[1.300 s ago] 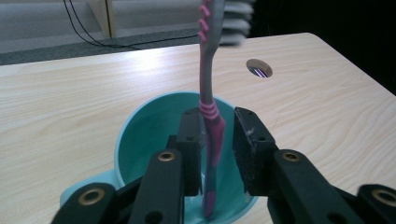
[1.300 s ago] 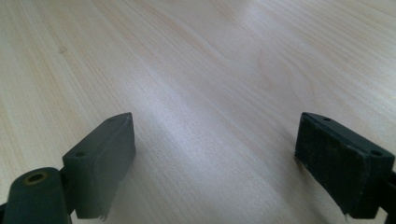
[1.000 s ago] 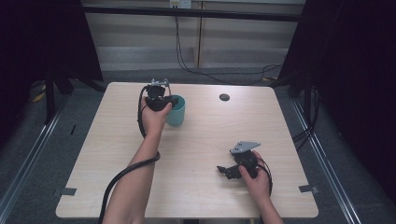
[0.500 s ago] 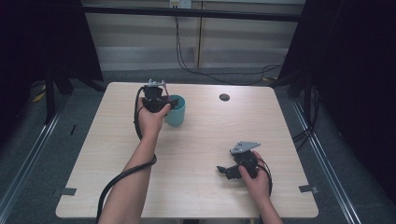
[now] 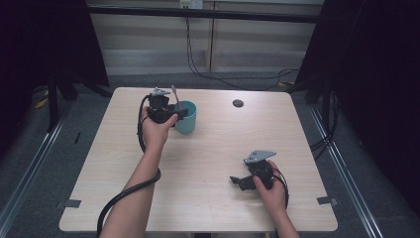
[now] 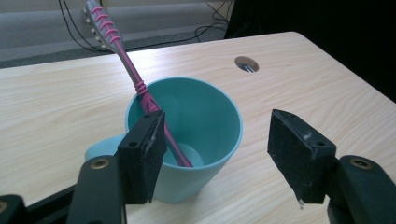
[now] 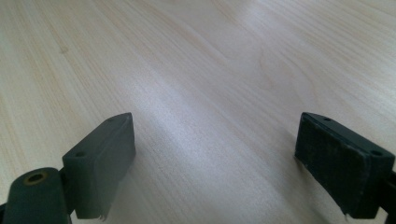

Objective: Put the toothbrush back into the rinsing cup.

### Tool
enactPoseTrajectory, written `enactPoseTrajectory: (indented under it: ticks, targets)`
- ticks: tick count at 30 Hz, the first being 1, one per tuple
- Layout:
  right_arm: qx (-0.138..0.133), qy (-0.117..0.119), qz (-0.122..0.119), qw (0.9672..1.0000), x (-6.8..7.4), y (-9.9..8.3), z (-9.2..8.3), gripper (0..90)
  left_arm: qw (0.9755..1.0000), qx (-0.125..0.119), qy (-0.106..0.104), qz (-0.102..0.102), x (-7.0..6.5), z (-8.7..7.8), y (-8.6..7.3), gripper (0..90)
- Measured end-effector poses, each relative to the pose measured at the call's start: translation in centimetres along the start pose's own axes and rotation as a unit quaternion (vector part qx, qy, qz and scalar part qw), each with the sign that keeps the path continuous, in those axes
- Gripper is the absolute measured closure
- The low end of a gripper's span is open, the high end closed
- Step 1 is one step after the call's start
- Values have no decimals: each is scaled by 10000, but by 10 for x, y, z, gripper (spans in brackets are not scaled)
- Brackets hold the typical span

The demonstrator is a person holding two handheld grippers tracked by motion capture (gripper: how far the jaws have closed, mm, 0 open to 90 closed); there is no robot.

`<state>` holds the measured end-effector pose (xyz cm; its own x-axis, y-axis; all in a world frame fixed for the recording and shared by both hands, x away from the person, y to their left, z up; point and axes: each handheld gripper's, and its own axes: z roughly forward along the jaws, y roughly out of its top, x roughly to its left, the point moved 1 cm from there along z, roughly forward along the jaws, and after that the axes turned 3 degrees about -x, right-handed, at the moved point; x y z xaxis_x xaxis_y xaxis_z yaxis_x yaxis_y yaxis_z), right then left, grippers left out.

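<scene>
A teal cup [image 5: 187, 117] [image 6: 201, 121] stands upright on the table's far left part. A pink toothbrush [image 6: 135, 79] [image 5: 175, 94] leans in it, head up, against the rim. My left gripper [image 6: 215, 140] [image 5: 181, 114] is open just above and beside the cup, its left jaw close to the toothbrush handle, nothing held. My right gripper [image 7: 215, 163] [image 5: 236, 180] rests open low over bare wood near the front right, empty.
The wooden table [image 5: 218, 148] has a round cable hole [image 5: 238, 103] [image 6: 246, 64] at the back. Black cables trail from both grippers. Dark curtains and floor rails surround the table.
The left gripper has drawn back slightly from the cup and the toothbrush now stands free in it. The right gripper has not moved.
</scene>
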<state>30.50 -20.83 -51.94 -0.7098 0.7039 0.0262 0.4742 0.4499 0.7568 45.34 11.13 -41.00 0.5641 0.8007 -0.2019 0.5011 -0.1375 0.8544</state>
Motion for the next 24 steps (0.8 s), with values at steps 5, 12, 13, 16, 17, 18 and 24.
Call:
enactPoseTrajectory:
  ticks: [5, 12, 13, 16, 17, 18, 24]
  targets:
    - [2, 2, -11, 10000, 0, 0, 0, 117, 10000, -38, -86, -5, 0, -3, -4, 339]
    - [0, -1, -7, 10000, 0, 0, 0, 117, 9998, -20, -156, 95, 2, -9, -10, 321]
    - [-2, 0, -17, 10000, 0, 0, 0, 117, 9998, -16, -142, 102, 2, -9, -11, 313]
    - [-5, -2, -18, 10000, 0, 0, 0, 117, 9998, 31, -162, 130, 4, -11, -14, 297]
    - [-2, -3, -2, 10000, 0, 0, 0, 117, 9998, 29, -158, 122, 4, -12, -15, 286]
    - [-2, -3, -4, 10000, 0, 0, 0, 117, 9998, 33, -151, 140, 4, -13, -17, 283]
    - [-2, -3, -4, 10000, 0, 0, 0, 117, 9998, 38, -163, 142, 6, -18, -24, 253]
